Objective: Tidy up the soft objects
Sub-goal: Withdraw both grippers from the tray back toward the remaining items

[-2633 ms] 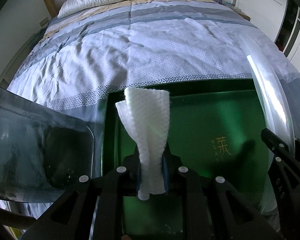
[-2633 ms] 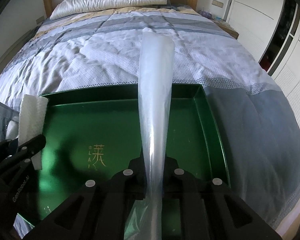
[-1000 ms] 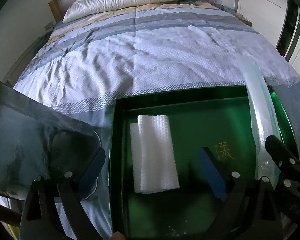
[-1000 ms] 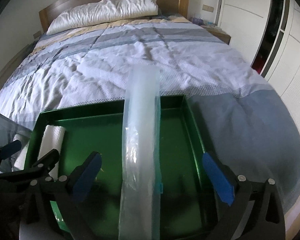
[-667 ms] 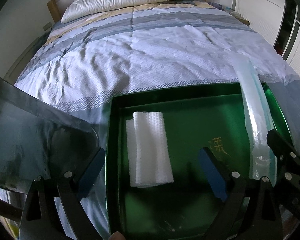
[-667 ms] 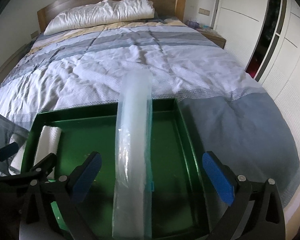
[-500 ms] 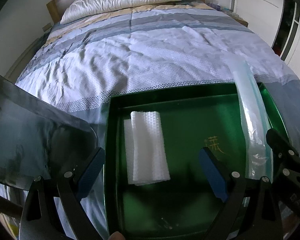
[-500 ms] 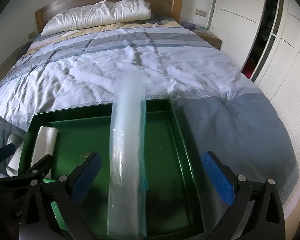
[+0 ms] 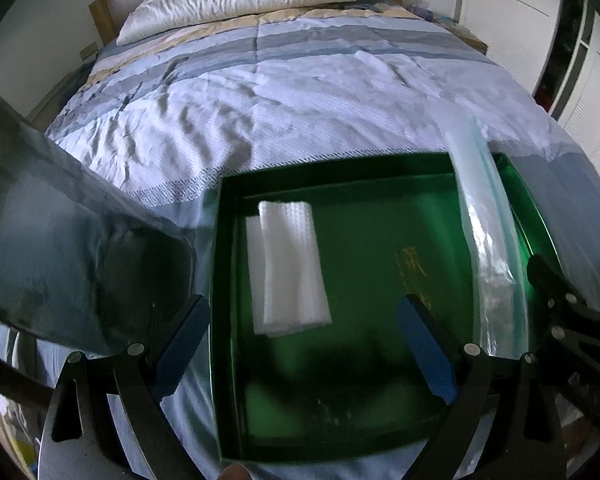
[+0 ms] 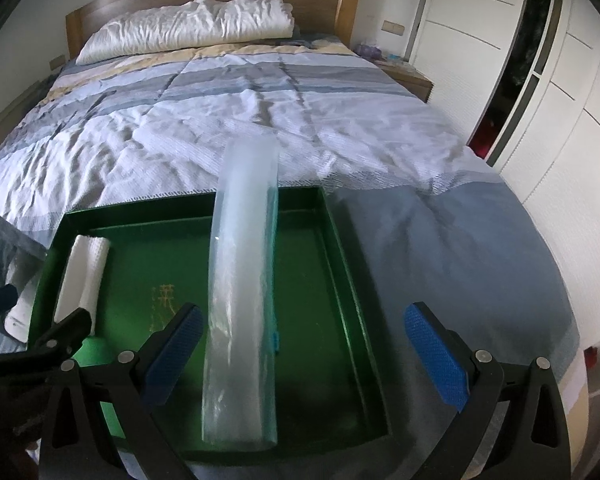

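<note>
Folded white cloth (image 9: 290,268) and clear bag (image 10: 242,292) lie in green tray (image 9: 340,182).

Landmark: green tray (image 10: 342,248) on the bed.
In the way, tray's left side: folded white cloth (image 9: 290,268).
In the way, tray's right side: long clear bag (image 10: 242,288), poking over the far rim.
Free room: bare tray floor between them.

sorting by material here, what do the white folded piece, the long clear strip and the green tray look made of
White folded piece: looks like soft nonwoven or paper towel; matte, with an embossed grid texture.
Long clear strip: likely thin plastic film, a folded bag perhaps; translucent, glossy, wrinkled.
Green tray: seems rigid, possibly lacquered card or plastic; smooth, reflective, sharp straight walls.
</note>
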Tool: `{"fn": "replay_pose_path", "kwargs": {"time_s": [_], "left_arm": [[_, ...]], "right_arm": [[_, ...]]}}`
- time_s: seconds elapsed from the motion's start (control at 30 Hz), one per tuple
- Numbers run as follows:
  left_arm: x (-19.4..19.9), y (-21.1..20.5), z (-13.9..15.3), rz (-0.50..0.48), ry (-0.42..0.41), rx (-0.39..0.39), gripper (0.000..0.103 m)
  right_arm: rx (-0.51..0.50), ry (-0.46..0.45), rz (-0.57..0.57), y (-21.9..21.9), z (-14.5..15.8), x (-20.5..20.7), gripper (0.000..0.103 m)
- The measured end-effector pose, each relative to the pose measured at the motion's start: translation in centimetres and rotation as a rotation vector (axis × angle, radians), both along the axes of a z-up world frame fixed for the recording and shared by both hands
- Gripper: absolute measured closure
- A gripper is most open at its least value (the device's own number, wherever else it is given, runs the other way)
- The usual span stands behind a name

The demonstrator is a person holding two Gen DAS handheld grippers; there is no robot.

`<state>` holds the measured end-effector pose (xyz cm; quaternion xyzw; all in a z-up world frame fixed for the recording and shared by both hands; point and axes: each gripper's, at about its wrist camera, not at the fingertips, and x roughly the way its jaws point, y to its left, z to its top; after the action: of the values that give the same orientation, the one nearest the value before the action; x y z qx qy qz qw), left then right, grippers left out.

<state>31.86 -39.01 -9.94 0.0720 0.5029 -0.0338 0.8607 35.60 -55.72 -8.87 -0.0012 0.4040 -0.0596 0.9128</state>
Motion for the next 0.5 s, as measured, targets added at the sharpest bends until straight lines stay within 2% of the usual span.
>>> {"fn": "replay_pose_path", "kwargs": {"time_s": [0.27,0.5], "left_arm": [[-3.4,0.0,1.7,-0.04,-0.005,-0.03,0.011],[-7.9,2.4,3.8,-0.03,0.006,-0.116,0.011]], "right_arm": [[-0.028,-0.017,-0.006,0.5,1.2,-1.9,0.0],[-0.031,-0.022,-0.023,0.8,2.4,-5.3,0.0]]}}
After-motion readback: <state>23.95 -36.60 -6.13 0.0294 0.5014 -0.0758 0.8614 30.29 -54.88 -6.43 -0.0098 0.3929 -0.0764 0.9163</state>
